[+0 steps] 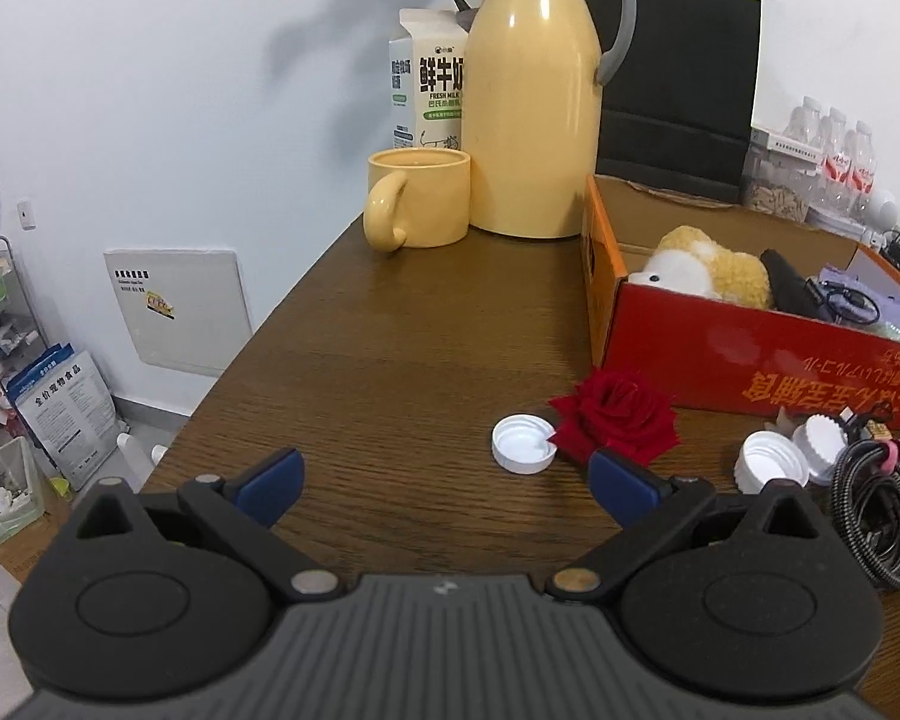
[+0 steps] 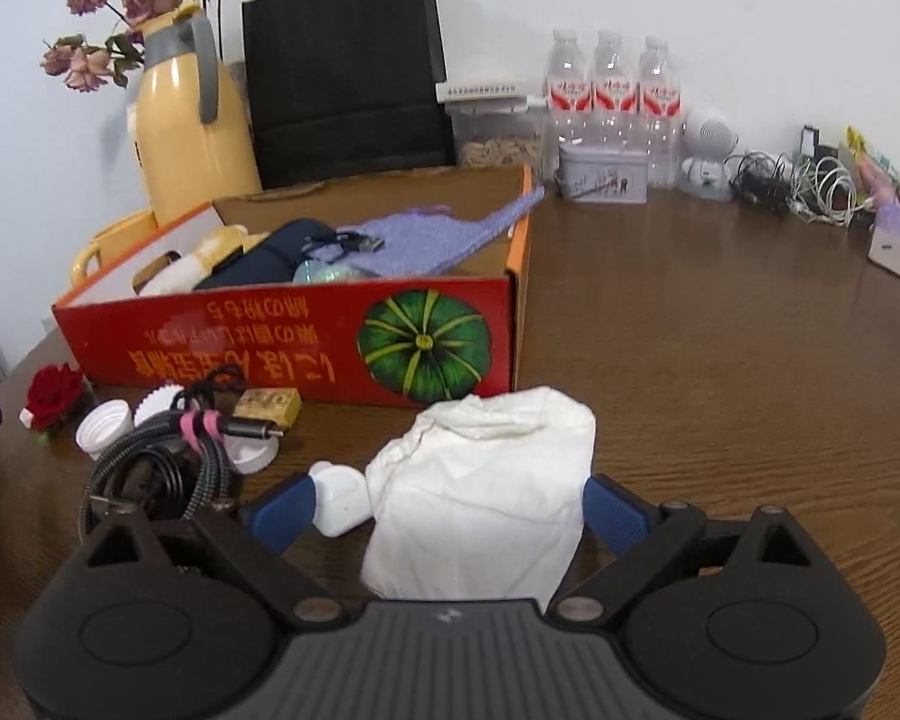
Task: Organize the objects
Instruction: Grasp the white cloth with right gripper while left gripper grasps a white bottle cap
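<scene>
The left tongs (image 1: 447, 483) stand wide apart over bare wood of the tabletop (image 1: 390, 330), with nothing between them; a white bottle cap (image 1: 523, 443) and a red rose (image 1: 621, 420) lie just ahead, near the red cardboard box (image 1: 750, 354). The right tongs (image 2: 450, 507) are also spread wide, and a crumpled white tissue (image 2: 486, 480) sits between the blue pads without being pressed, while a small white earbud case (image 2: 343, 495) lies against the left pad. A coiled braided cable (image 2: 150, 468) and more white caps (image 2: 105, 429) lie before the box, toward the tabletop's left edge.
</scene>
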A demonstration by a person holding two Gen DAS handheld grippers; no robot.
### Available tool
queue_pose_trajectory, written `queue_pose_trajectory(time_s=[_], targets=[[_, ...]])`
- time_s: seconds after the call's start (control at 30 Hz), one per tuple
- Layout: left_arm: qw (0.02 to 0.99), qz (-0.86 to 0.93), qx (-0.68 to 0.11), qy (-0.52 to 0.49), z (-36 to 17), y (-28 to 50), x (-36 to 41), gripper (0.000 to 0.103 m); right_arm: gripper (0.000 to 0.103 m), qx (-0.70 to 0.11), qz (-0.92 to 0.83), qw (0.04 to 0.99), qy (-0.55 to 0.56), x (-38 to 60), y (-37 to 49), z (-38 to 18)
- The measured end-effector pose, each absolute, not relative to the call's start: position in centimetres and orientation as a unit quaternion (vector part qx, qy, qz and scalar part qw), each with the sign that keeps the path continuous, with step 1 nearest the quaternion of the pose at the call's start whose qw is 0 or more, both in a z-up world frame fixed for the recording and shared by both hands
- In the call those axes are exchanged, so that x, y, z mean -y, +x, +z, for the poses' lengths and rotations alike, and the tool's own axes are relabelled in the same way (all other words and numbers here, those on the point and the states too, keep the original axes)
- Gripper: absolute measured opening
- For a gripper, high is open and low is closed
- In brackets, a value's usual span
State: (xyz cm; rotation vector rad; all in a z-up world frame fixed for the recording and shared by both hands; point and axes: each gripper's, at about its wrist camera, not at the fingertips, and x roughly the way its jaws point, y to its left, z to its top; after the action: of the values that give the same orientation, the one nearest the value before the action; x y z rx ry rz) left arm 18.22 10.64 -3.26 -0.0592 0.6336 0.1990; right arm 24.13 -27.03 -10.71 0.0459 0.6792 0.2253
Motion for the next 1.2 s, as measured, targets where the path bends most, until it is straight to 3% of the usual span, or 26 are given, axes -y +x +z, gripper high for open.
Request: queue_pose_trajectory(time_s=[0.23,0.37,0.47,0.57,0.87,0.97,1.03,1.2], targets=[[0.945,0.097,-0.311,-0.026,-3.4,18.7,-10.5,0.103,0.092,-0.335,0.103,0.933,0.077,28.9,24.8,-10.9],[0.945,0.097,-0.312,-0.019,-3.5,19.0,-10.3,0.103,0.089,-0.335,0.099,0.936,0.033,28.0,24.7,-11.2],[0.944,0.099,-0.315,-0.016,-3.7,19.5,-10.5,0.103,0.076,-0.332,0.093,0.939,0.017,27.6,24.6,-11.2],[0.942,0.101,-0.319,-0.008,-4.0,20.0,-10.8,0.103,0.072,-0.328,0.094,0.94,0.027,28.1,24.6,-11.1],[0.94,0.067,-0.334,0.025,-5.3,21.7,-11.0,0.102,0.069,-0.316,0.096,0.944,0.016,27.8,24.1,-11.2],[0.943,0.043,-0.328,0.026,-5.4,22.1,-10.7,0.082,0.069,-0.31,0.098,0.946,0.014,27.7,23.9,-11.1],[0.946,0.002,-0.325,0.008,-5.3,21.9,-10.7,0.031,0.069,-0.306,0.101,0.947,0.012,27.6,23.7,-11.0],[0.951,0.016,-0.31,-0.001,-5.1,20.7,-10.5,0.029,0.069,-0.294,0.102,0.95,0.01,27.6,23.3,-10.8]])
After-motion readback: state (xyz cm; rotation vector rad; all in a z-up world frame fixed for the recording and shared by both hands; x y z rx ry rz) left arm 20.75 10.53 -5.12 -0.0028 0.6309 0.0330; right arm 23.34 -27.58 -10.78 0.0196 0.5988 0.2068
